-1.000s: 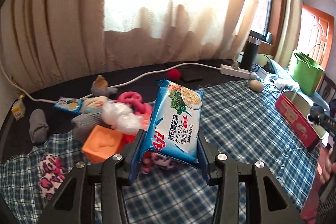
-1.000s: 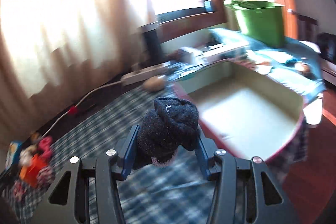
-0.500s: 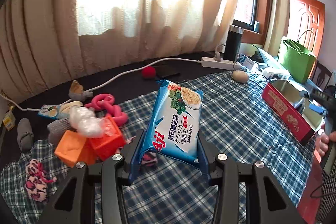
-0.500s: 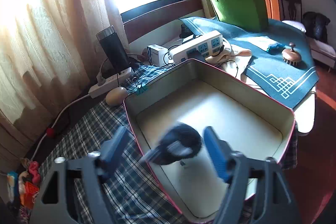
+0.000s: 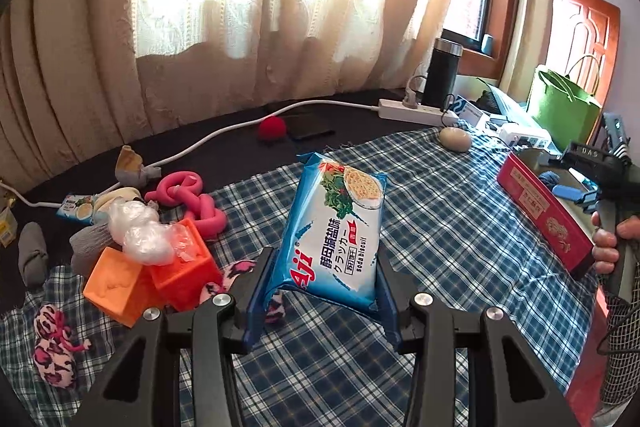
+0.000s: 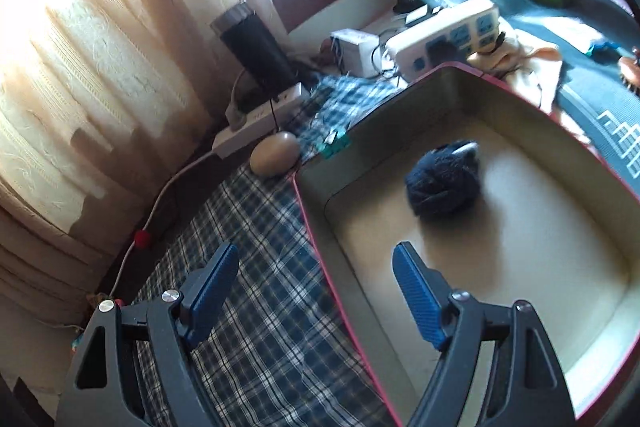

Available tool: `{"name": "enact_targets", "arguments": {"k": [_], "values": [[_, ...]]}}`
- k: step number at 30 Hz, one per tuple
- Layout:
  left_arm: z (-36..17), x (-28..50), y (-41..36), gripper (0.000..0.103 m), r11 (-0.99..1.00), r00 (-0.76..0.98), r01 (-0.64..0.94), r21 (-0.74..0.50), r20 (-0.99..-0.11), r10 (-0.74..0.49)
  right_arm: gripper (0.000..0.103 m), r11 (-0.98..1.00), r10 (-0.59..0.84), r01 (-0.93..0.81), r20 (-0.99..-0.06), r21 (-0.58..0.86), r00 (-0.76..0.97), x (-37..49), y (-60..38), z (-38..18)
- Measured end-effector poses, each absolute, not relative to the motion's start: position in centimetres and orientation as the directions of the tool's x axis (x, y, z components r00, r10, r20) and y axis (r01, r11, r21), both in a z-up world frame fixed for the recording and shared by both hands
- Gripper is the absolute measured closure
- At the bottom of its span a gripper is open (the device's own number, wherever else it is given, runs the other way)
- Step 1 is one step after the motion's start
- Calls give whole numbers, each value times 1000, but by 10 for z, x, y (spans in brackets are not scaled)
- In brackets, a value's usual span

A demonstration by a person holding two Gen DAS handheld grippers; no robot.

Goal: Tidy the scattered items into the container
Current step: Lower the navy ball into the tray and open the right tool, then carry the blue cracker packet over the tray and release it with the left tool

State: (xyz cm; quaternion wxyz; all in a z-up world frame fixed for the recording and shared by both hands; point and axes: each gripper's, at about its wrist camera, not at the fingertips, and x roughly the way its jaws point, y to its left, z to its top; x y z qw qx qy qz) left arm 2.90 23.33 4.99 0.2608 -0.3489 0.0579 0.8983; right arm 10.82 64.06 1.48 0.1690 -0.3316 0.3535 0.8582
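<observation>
In the left wrist view the left gripper (image 5: 324,281) sits at the bottom centre, its jaws closed on a blue biscuit packet (image 5: 335,227) that stands tilted above the checked cloth (image 5: 440,227). To the left of the packet lies a heap of loose things: two orange blocks (image 5: 152,275), a lump of clear plastic wrap (image 5: 140,231), a pink knotted tube (image 5: 192,203) and a pink spotted sock (image 5: 54,347) at the lower left edge. Behind, on the dark surface, a white cable (image 5: 208,139) runs past a red ball (image 5: 272,127) to a power strip (image 5: 416,109), with a black flask (image 5: 444,71) beside it. At the right edge stands the red tin (image 5: 544,219), partly hidden by the person's hand (image 5: 608,239) around the other tool's handle.

In the right wrist view the right gripper (image 6: 316,279) hangs at the lower centre with its jaws wide apart and nothing between them; one blue pad is over the cloth, the other over the tin. A dark rolled sock (image 6: 444,179) lies on the tin's pale floor, toward the upper middle of the frame. Just outside the tin's far-left corner rests a tan egg-shaped object (image 6: 276,159).
</observation>
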Motion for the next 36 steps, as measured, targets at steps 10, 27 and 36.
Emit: {"name": "enact_targets", "arguments": {"k": [10, 27, 36], "values": [[39, 16, 227, 55, -862, -596, -495, -111, -679, 430, 19, -725, -42, -463, -704, 510, -709, 86, 624, 3], [44, 23, 230, 55, -853, -599, -510, -109, -668, 443, 18, -842, -278, -150, -654, 519, -704, 56, 530, 10], [61, 41, 270, 55, -798, -579, -599, -68, -653, 489, 18, -848, -210, -91, -489, 522, -846, 111, 542, 38]]}}
